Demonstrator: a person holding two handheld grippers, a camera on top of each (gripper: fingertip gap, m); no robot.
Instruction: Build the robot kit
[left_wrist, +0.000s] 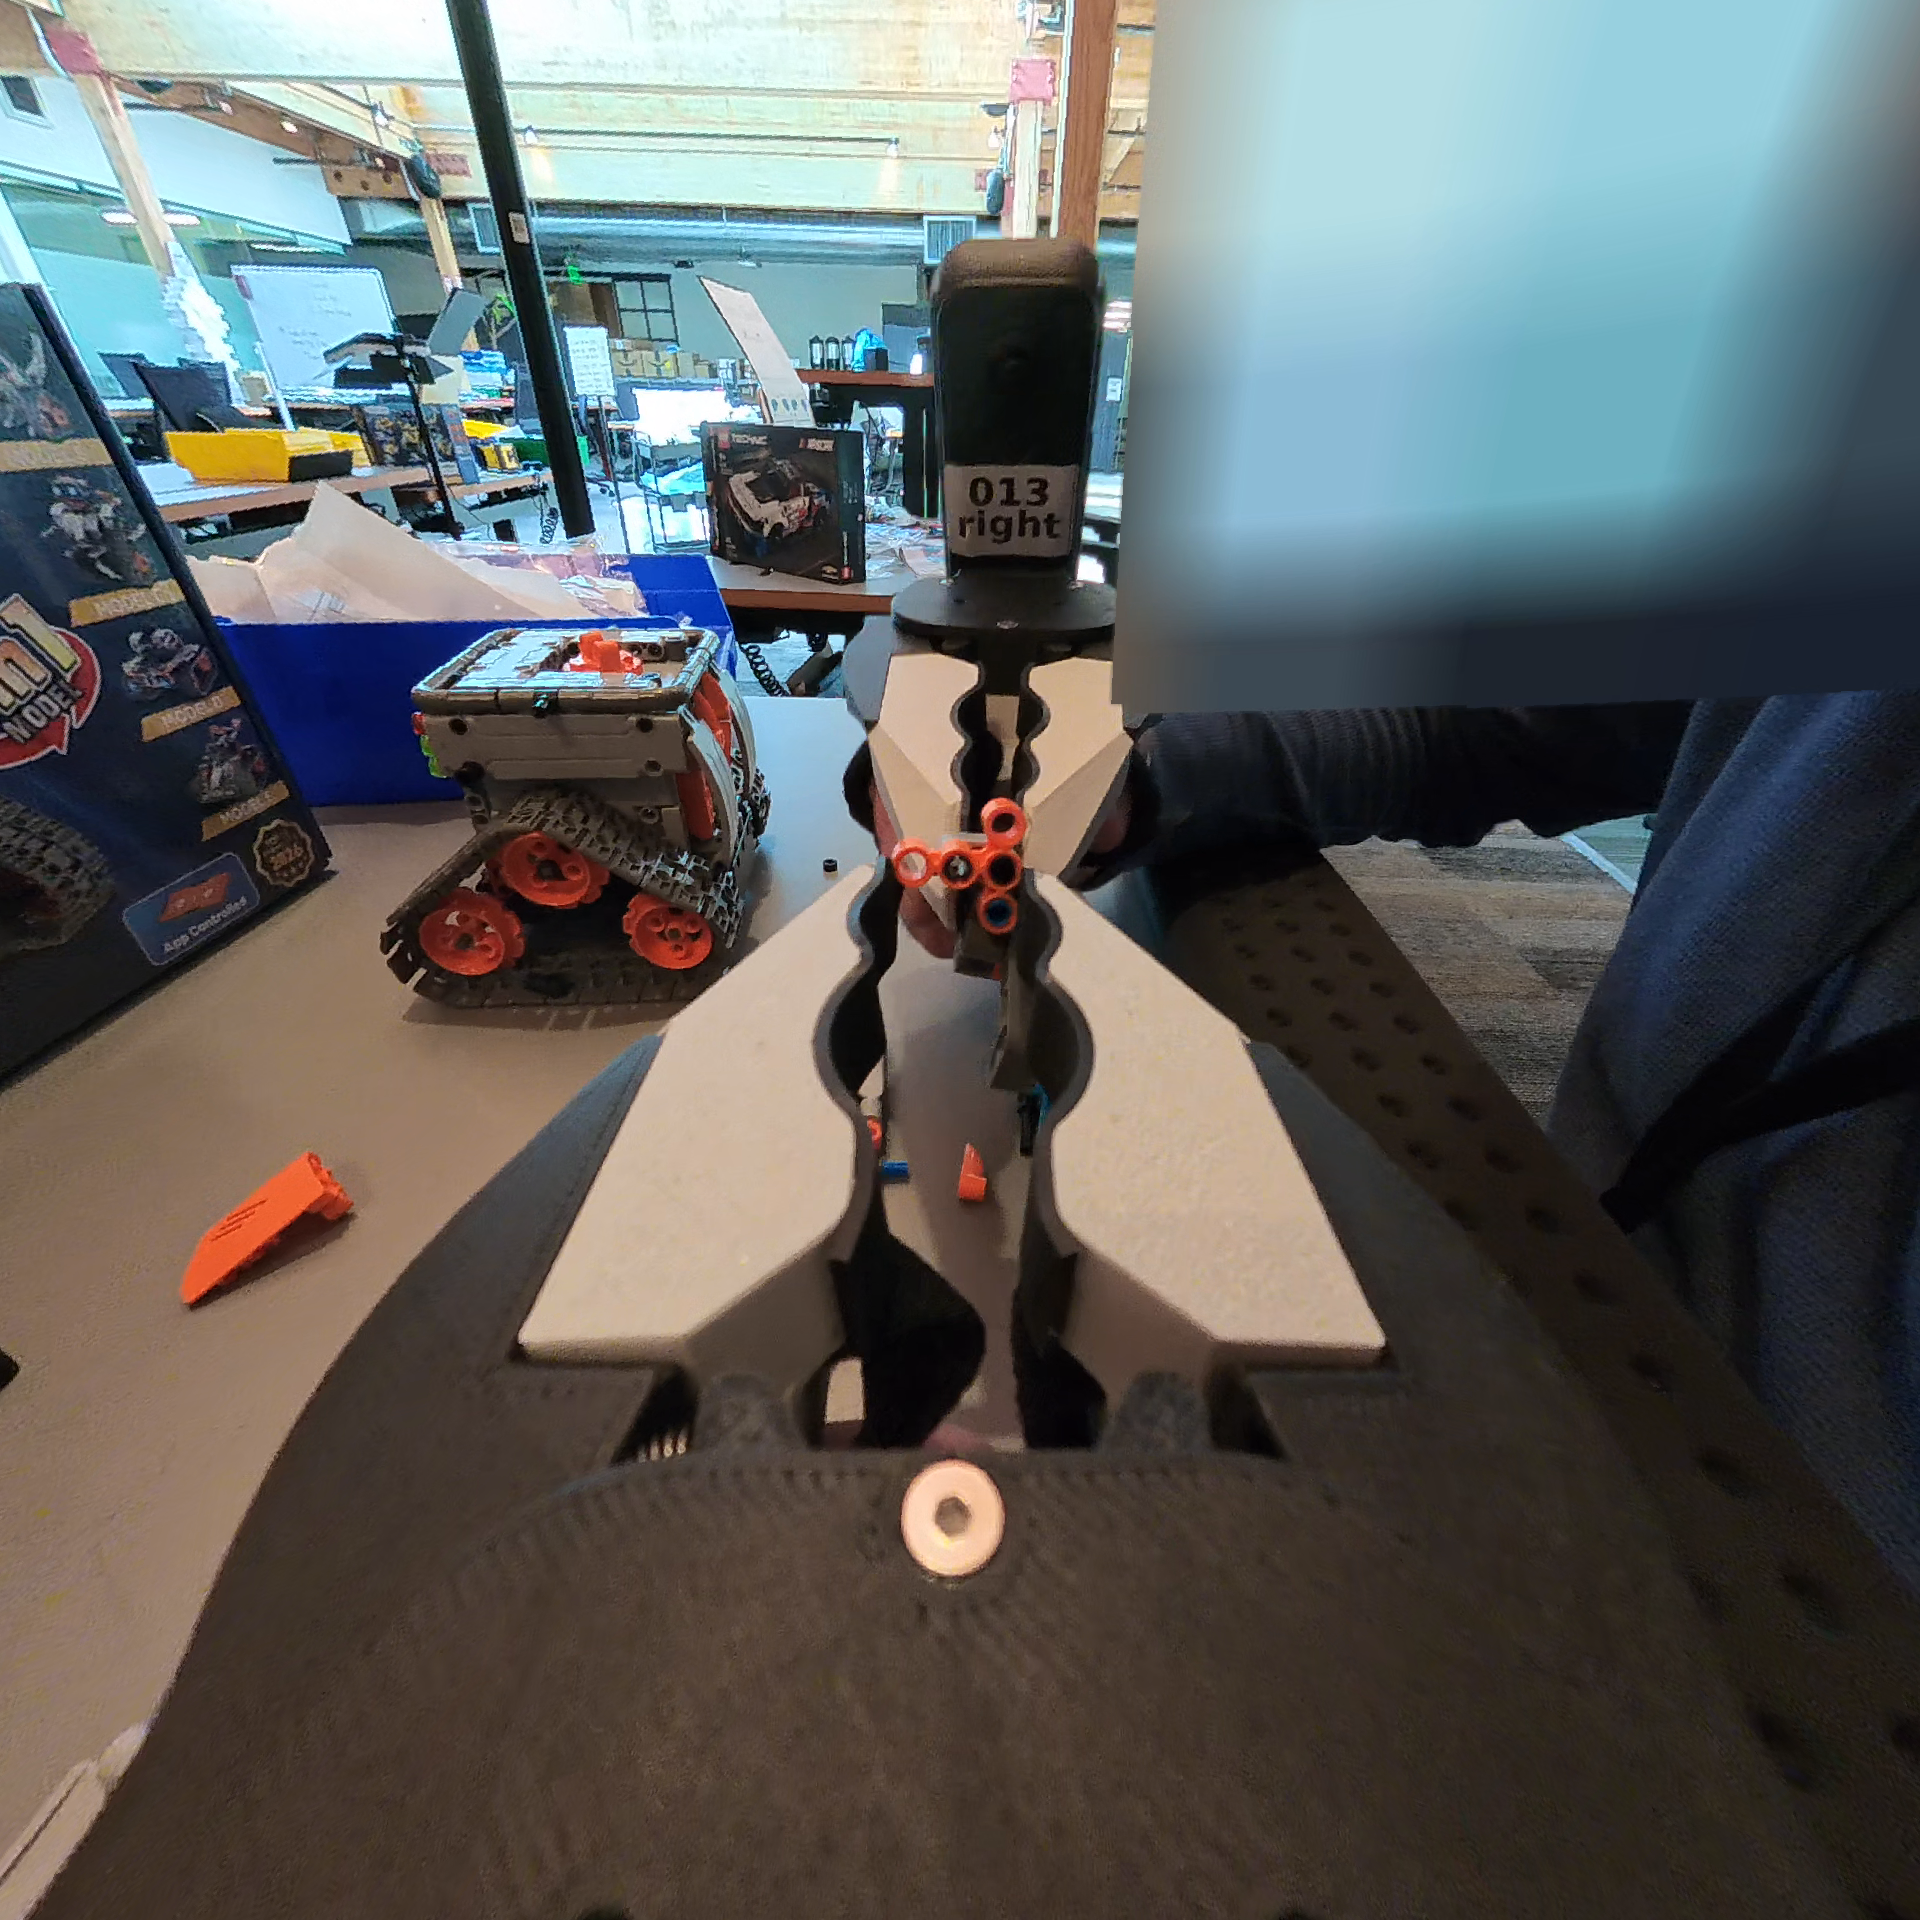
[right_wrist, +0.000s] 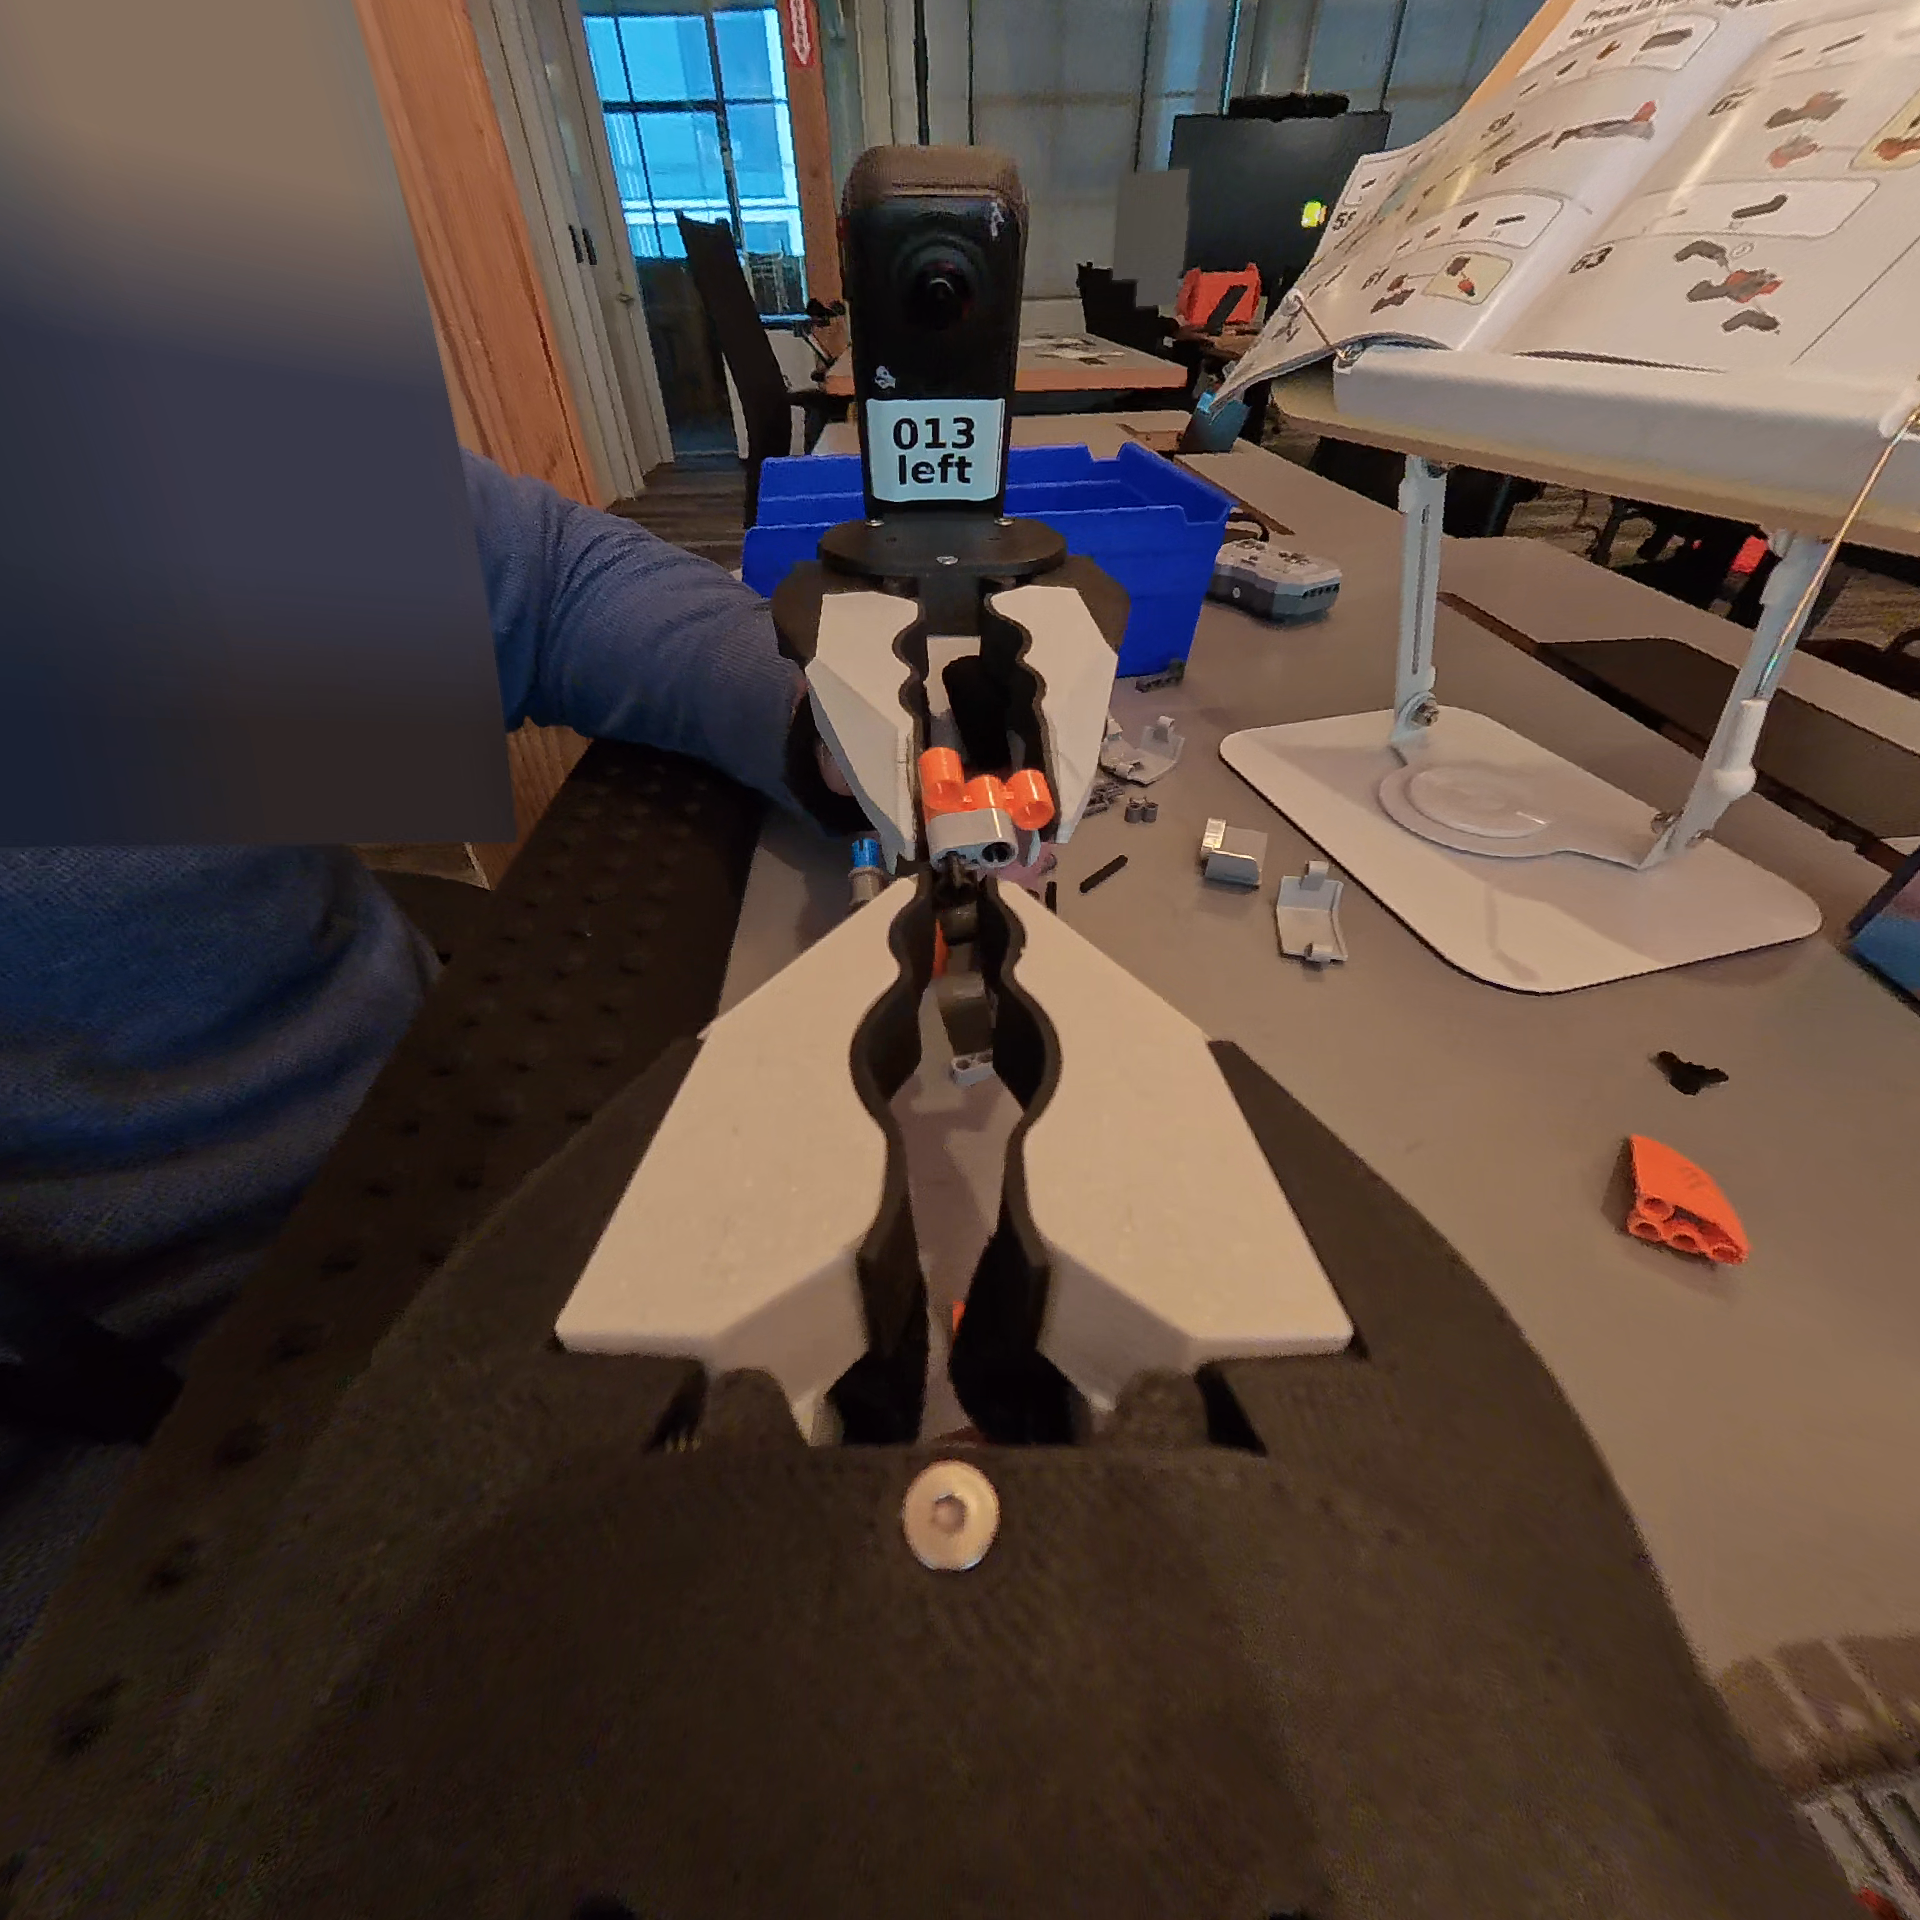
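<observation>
My left gripper and right gripper face each other tip to tip above the grey table. Both are closed on one small brick assembly between them. It has an orange connector with round holes, a light grey block and a dark beam running back between my left fingers. In the right wrist view a dark piece lies between my right fingers. The right gripper shows in the left wrist view, and the left gripper in the right wrist view.
A grey and orange tracked vehicle model stands left, with a blue bin and a printed box behind. An orange panel and small loose parts lie on the table. An instruction booklet rests on a white stand. The grippers are tip to tip, or close to it.
</observation>
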